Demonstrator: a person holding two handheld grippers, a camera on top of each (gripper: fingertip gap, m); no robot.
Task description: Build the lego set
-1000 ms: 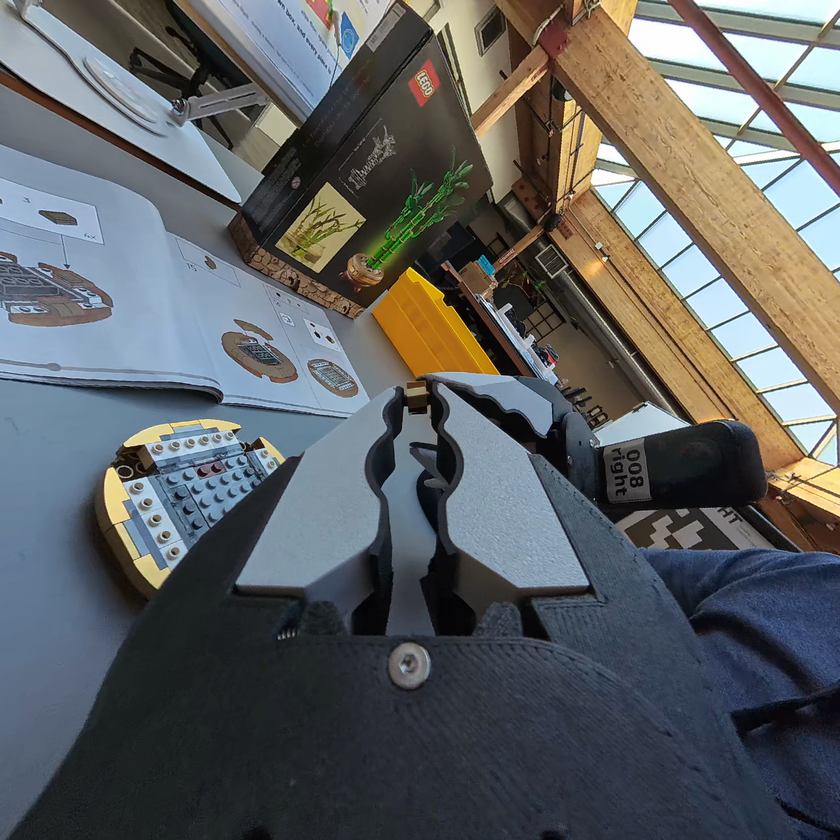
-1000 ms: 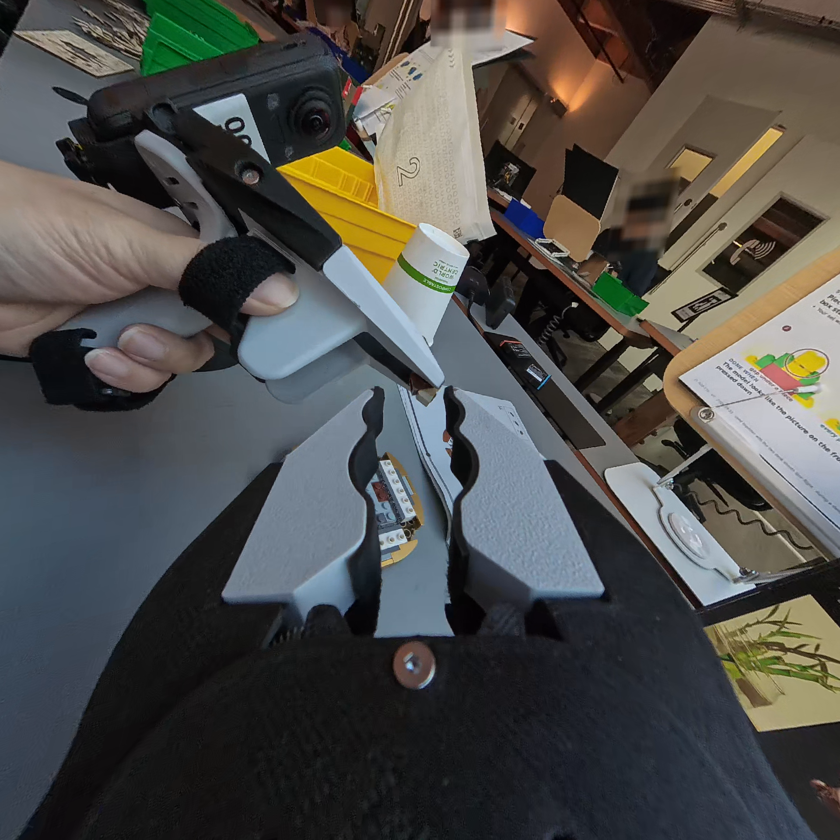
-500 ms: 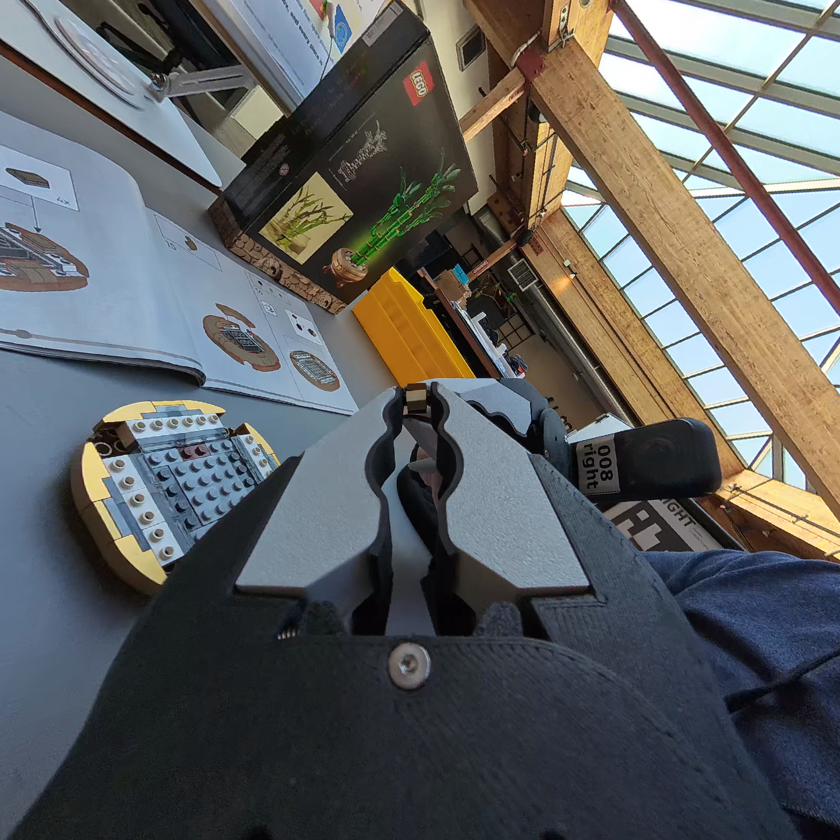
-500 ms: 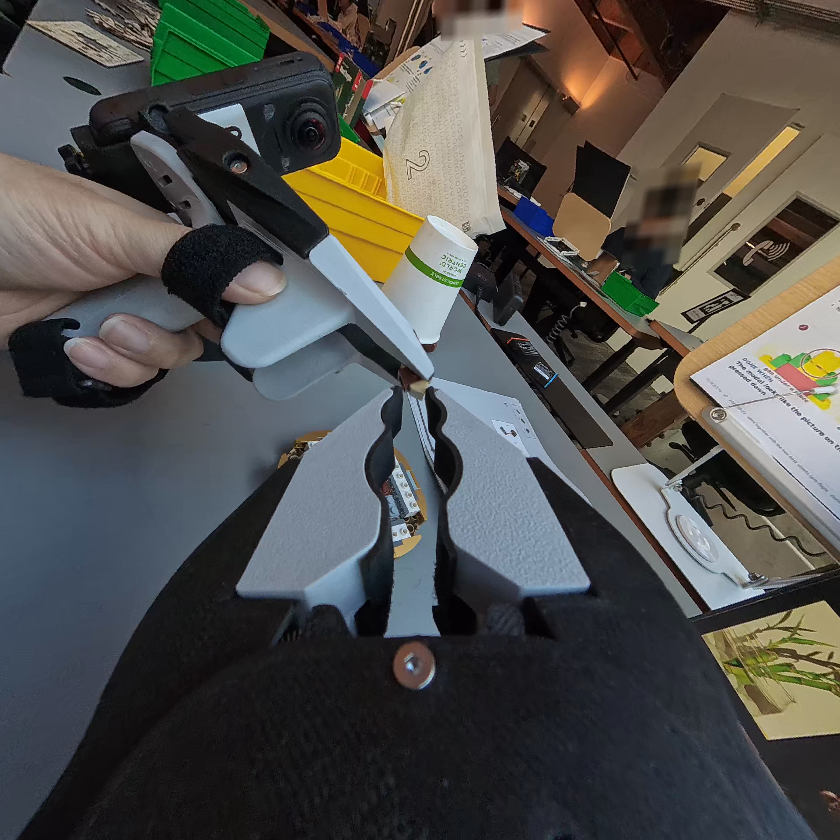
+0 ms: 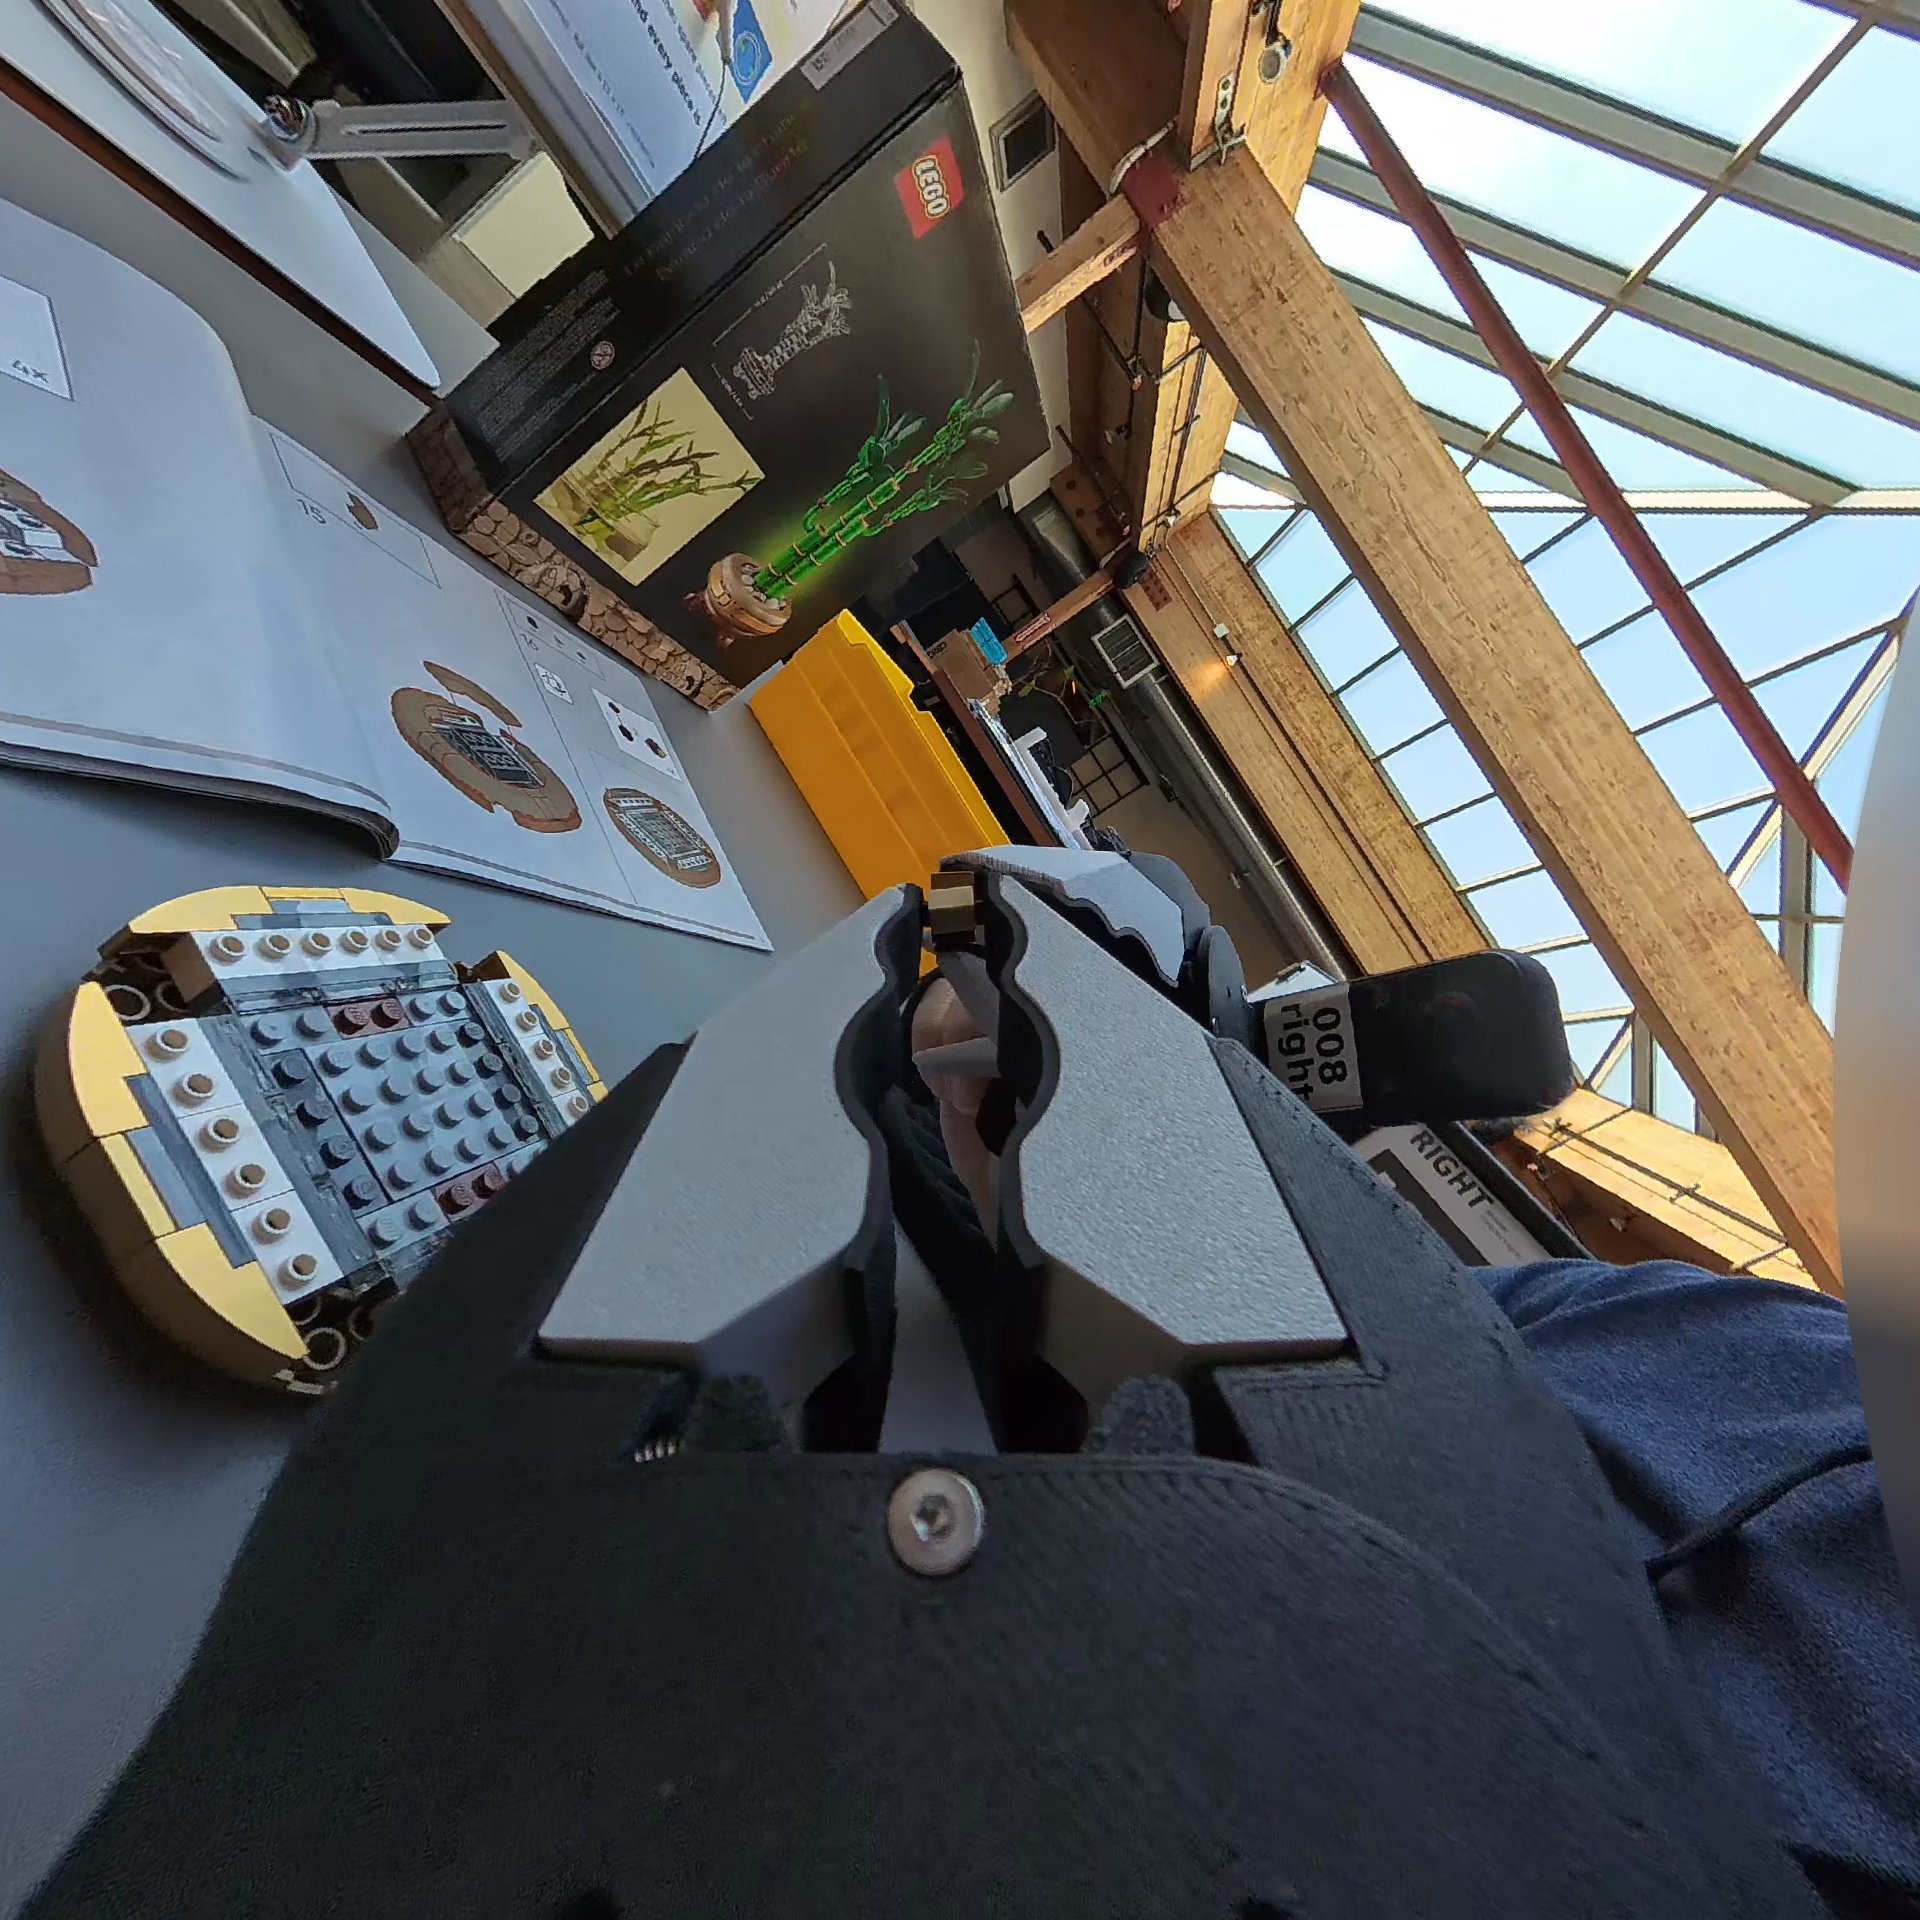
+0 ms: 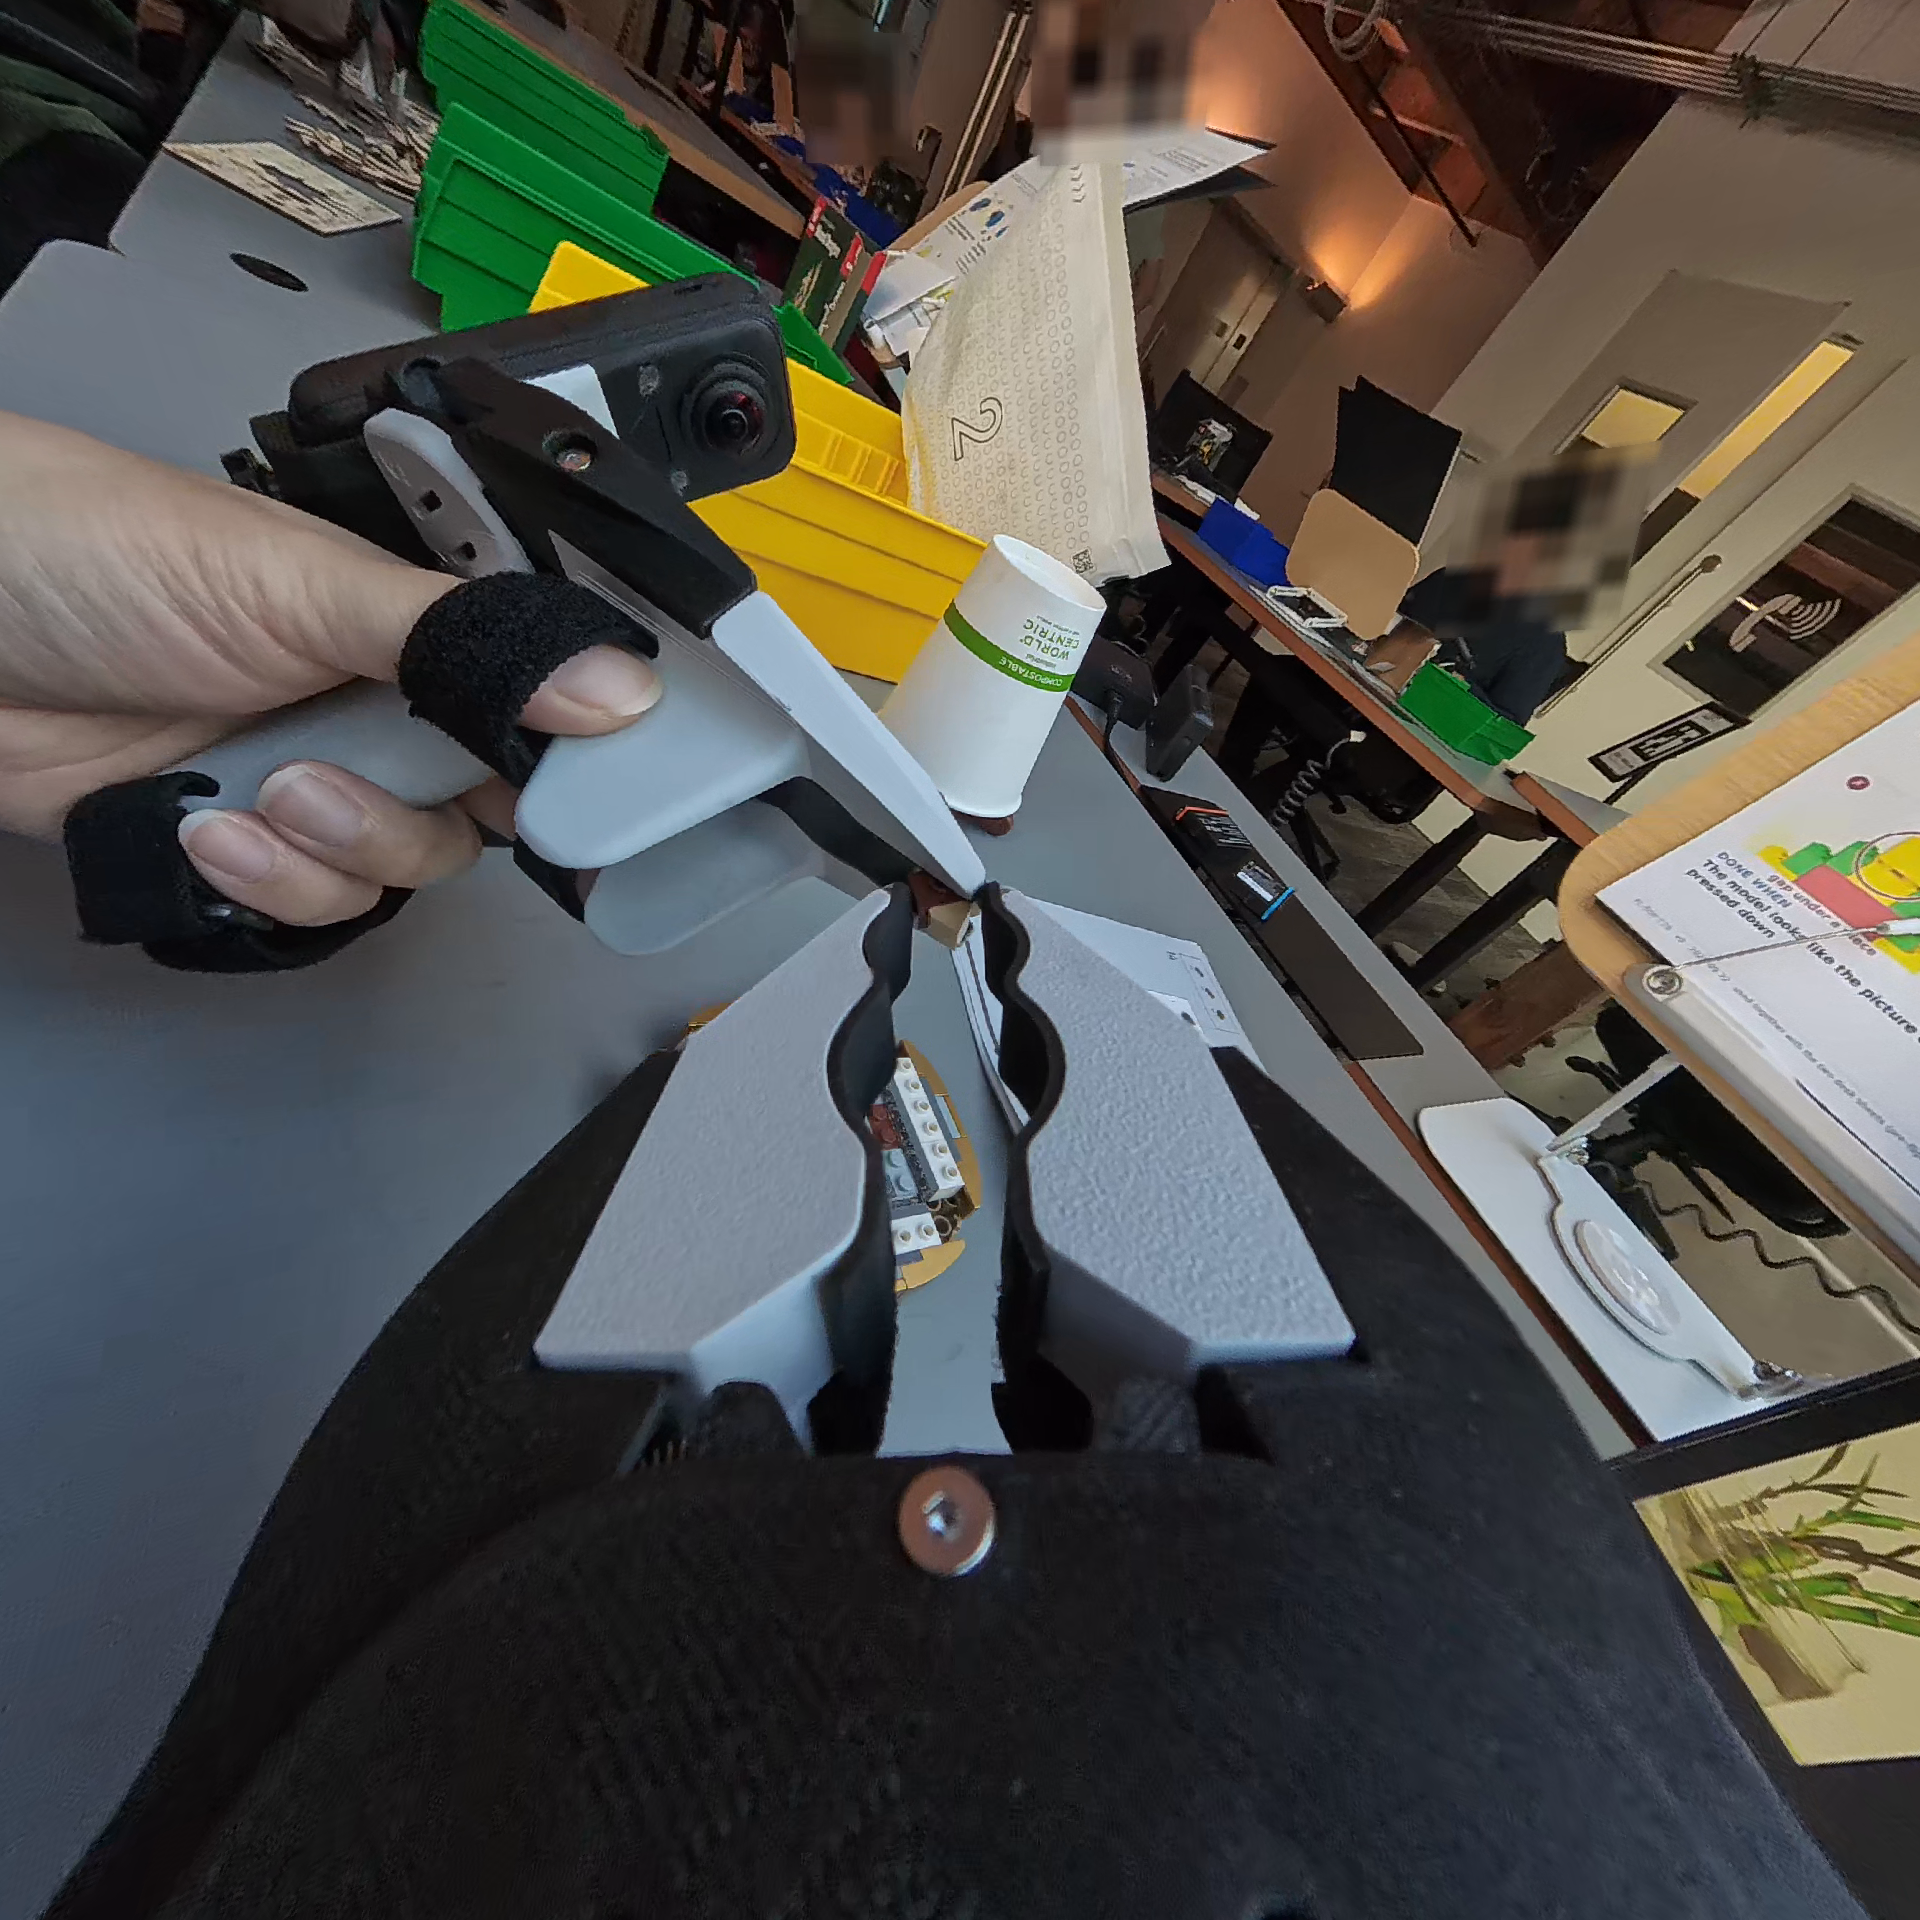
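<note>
Tan brick (image 5: 954,902) is pinched by left gripper (image 5: 956,906) and right gripper (image 6: 948,914); round base (image 5: 291,1122) at nine o'clock.

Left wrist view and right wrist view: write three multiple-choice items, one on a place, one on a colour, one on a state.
1. Where does the round lego base lie?
A. On the grey table, near the open booklet
B. Inside a yellow bin
C. On top of a box

2. What colour is the band on the paper cup?
A. Red
B. Green
C. Blue

3. What is the left gripper doing?
A. Open and empty
B. Shut on the booklet
C. Shut on a small piece

Answers: A, the base sits on the table below the booklet's pages; B, the band is green; C, the piece is pinched at its tips.
</note>
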